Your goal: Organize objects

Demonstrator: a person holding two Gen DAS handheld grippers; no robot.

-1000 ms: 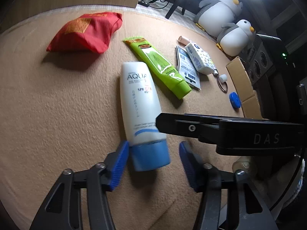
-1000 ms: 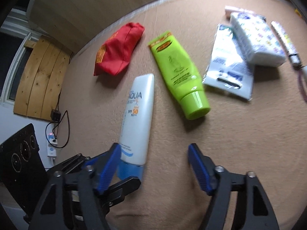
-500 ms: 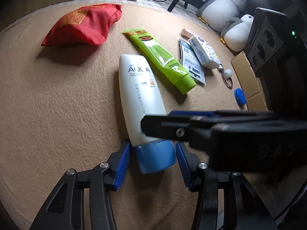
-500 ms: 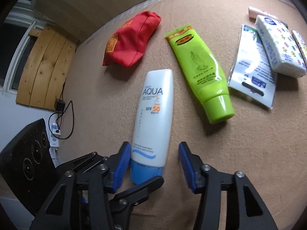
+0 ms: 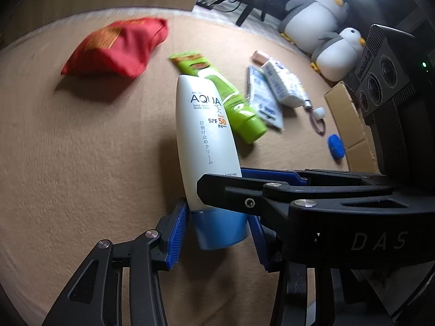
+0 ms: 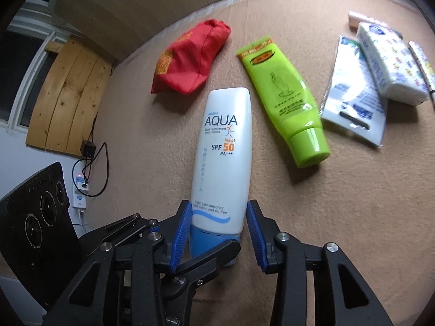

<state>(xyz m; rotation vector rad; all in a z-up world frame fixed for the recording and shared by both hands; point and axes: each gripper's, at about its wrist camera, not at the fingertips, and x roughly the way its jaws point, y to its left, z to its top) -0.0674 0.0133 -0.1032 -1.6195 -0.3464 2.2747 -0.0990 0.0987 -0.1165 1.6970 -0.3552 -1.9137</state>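
Note:
A white sunscreen bottle point(image 5: 202, 135) point(image 6: 223, 149) with a blue cap point(image 5: 220, 231) is tipped up off the tan cloth, its far end over the green tube. My left gripper point(image 5: 217, 233) has its blue pads on either side of the cap, its jaws still closing. My right gripper point(image 6: 218, 228) flanks the bottle's lower body just above the cap, pads against its sides, jaws closing too. In the left wrist view, a right gripper finger point(image 5: 244, 190) crosses in front of the bottle. In the right wrist view, a left gripper finger point(image 6: 206, 255) crosses under the cap.
A red pouch point(image 6: 190, 57) lies beyond the bottle, a green tube point(image 6: 282, 95) to its right. Farther right are a white sachet point(image 6: 353, 103) and a tissue pack point(image 6: 391, 65). A small blue lid point(image 5: 335, 146), a cardboard box point(image 5: 348, 119) and penguin toys point(image 5: 312, 8) sit at the right edge.
Both grippers have narrowed onto the bottle's cap end. The bottle, flat on the cloth before, now has its far end raised. The right gripper has shifted left over the bottle.

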